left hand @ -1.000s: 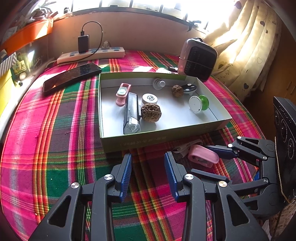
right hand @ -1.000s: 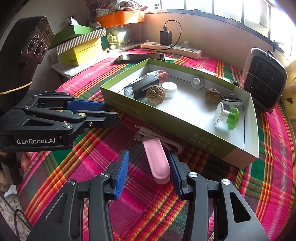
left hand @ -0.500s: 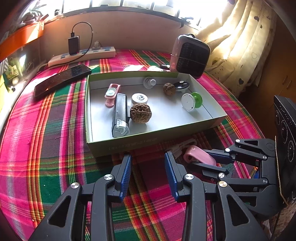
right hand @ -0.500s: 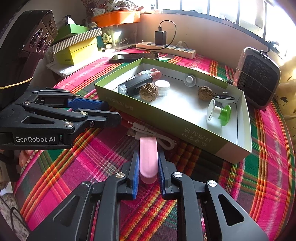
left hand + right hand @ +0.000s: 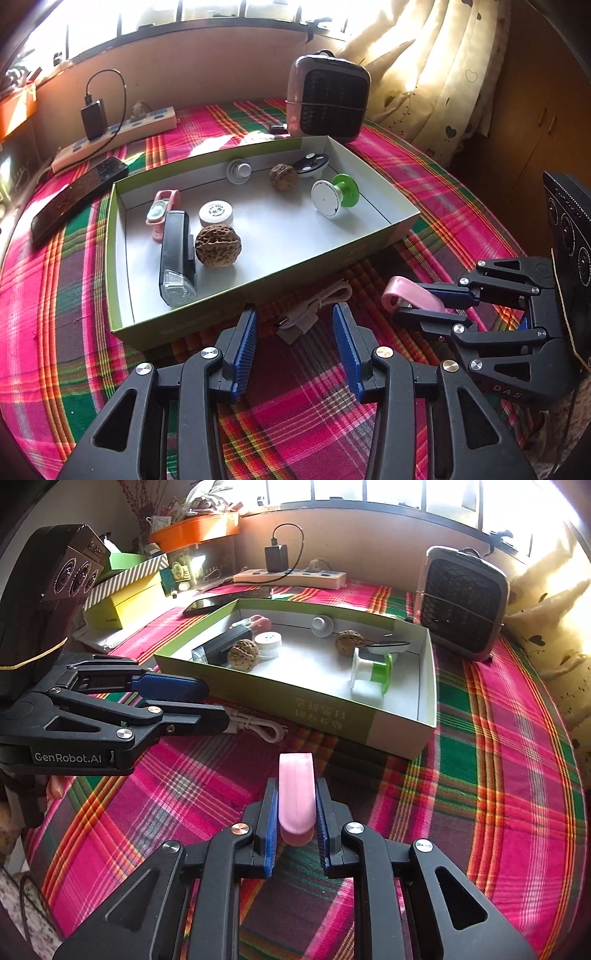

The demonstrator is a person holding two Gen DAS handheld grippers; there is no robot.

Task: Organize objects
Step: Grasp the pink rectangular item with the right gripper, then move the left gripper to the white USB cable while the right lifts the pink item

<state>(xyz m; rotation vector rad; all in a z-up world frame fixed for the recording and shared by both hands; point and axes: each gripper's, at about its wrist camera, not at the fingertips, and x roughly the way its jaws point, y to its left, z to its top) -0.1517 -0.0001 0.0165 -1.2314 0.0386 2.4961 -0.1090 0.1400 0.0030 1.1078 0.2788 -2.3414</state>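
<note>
Box (image 5: 373,249) is mostly filled already. Right gripper (image 5: 295,823) clamps the pink clip (image 5: 295,794); left gripper (image 5: 295,332) is opening, empty, over the cable (image 5: 317,304).

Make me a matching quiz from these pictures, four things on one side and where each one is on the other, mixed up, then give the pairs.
Things:
1. pink case
2. white cable
3. phone
4. big walnut

Places:
A. in the box, beside the black lamp
B. on the cloth in front of the box
C. clamped in the right gripper
D. on the cloth left of the box, near the power strip

Pairs: 1-C, 2-B, 3-D, 4-A
</note>
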